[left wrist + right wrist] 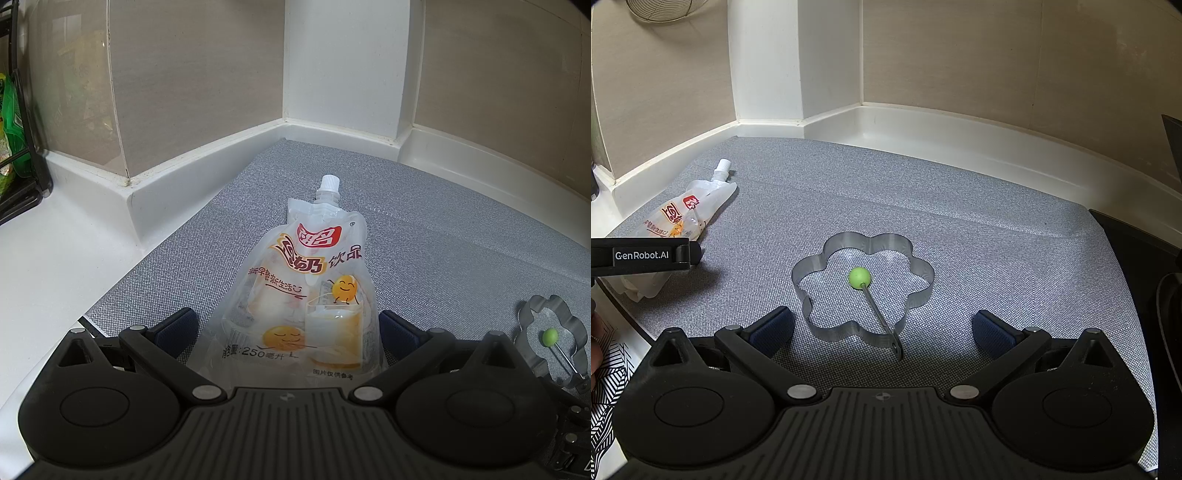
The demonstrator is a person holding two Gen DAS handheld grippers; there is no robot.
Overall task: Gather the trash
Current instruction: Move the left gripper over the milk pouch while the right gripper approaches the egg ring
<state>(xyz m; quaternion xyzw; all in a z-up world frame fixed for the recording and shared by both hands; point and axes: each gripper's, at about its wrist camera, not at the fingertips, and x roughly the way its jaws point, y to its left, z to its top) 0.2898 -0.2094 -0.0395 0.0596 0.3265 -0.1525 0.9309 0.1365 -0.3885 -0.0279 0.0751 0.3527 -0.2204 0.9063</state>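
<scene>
An empty clear drink pouch (303, 288) with a white cap, red logo and yellow cartoon beans lies flat on the grey mat (461, 240). My left gripper (291, 328) is open, its blue pads on either side of the pouch's lower end, not touching it. The pouch also shows in the right wrist view (683, 218) at far left, with the left gripper's body over it. My right gripper (882, 328) is open and empty, just in front of a flower-shaped metal egg ring (864, 280) with a green knob.
The egg ring also shows at the right edge of the left wrist view (550, 336). A white counter ledge (55, 258) and beige walls surround the mat. A black rack with green packets (11, 136) stands far left. A dark object (1160, 280) sits at the mat's right edge.
</scene>
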